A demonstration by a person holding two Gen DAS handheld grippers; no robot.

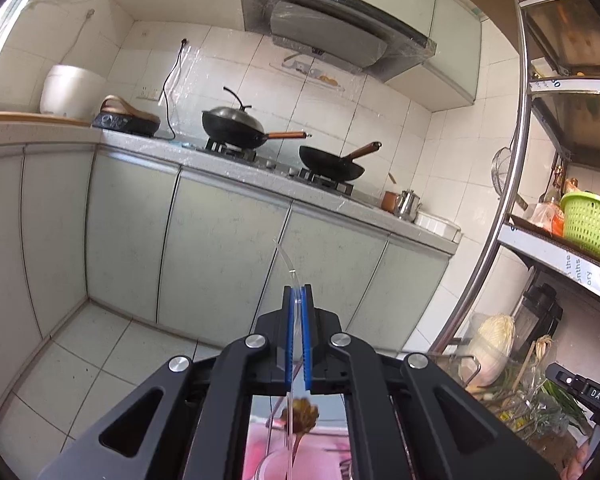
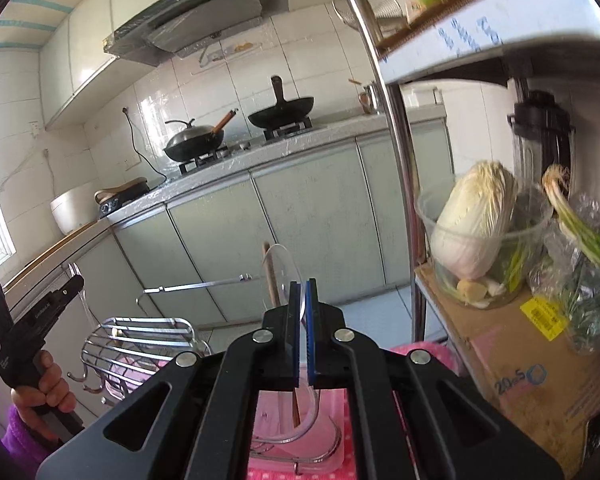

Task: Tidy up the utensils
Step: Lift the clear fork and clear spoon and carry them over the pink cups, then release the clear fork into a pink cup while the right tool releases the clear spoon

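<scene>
Clear spoon sits clamped in our right gripper, low centre; left gripper pinches another clear utensil; we lower both gently toward the rack.

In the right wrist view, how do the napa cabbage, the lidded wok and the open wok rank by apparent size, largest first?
1. napa cabbage, largest, though it is much nearer the camera.
2. lidded wok and open wok: they look alike, so I do not rank them.

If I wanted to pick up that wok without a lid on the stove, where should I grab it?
Take the open wok by its wooden handle. It sticks out up and to the right, free of the burner, so come in from that right side and close across its narrow width; the round bowl offers no easy hold.
</scene>
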